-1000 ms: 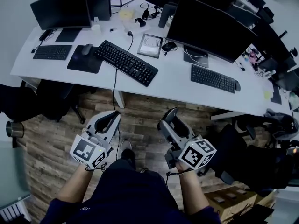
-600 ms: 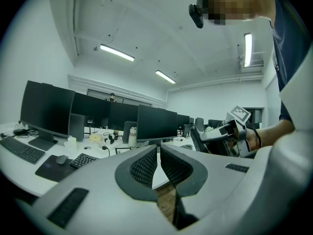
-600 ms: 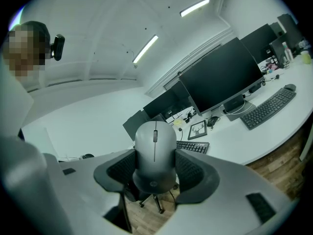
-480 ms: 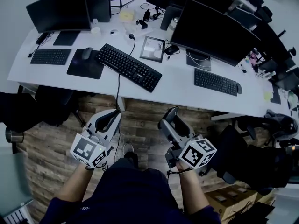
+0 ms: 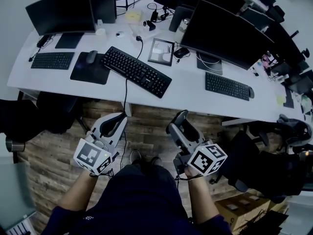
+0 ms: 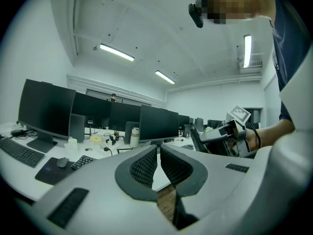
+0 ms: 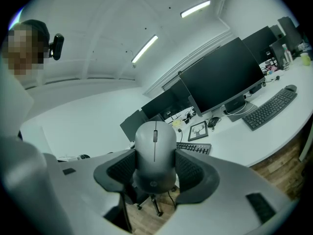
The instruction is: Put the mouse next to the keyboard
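Observation:
A grey mouse (image 7: 155, 151) stands upright between the pads of my right gripper (image 7: 155, 169), which is shut on its sides. From the head view that gripper (image 5: 179, 122) hangs over the wooden floor, short of the white desk (image 5: 186, 89), with the mouse (image 5: 180, 117) showing dark at its tip. The long black keyboard (image 5: 135, 70) lies slantwise on the desk straight ahead, and its end shows behind the mouse as keyboard (image 7: 194, 148). My left gripper (image 5: 116, 125) hangs level with the right one; its pads (image 6: 146, 166) nearly touch, with nothing between them.
A small keyboard (image 5: 52, 60) and a mouse pad with a mouse (image 5: 91, 56) lie at the left. Another keyboard (image 5: 226, 85) sits under the big monitor (image 5: 225, 31). A picture frame (image 5: 161, 51) and a black mouse (image 5: 180, 52) lie behind the long keyboard. Office chairs (image 5: 54, 109) flank me.
The desk has slid slightly nearer and rightward in the head view, and both shoes now show on the floor. The grippers keep their pose and the right one's hold on the mouse.

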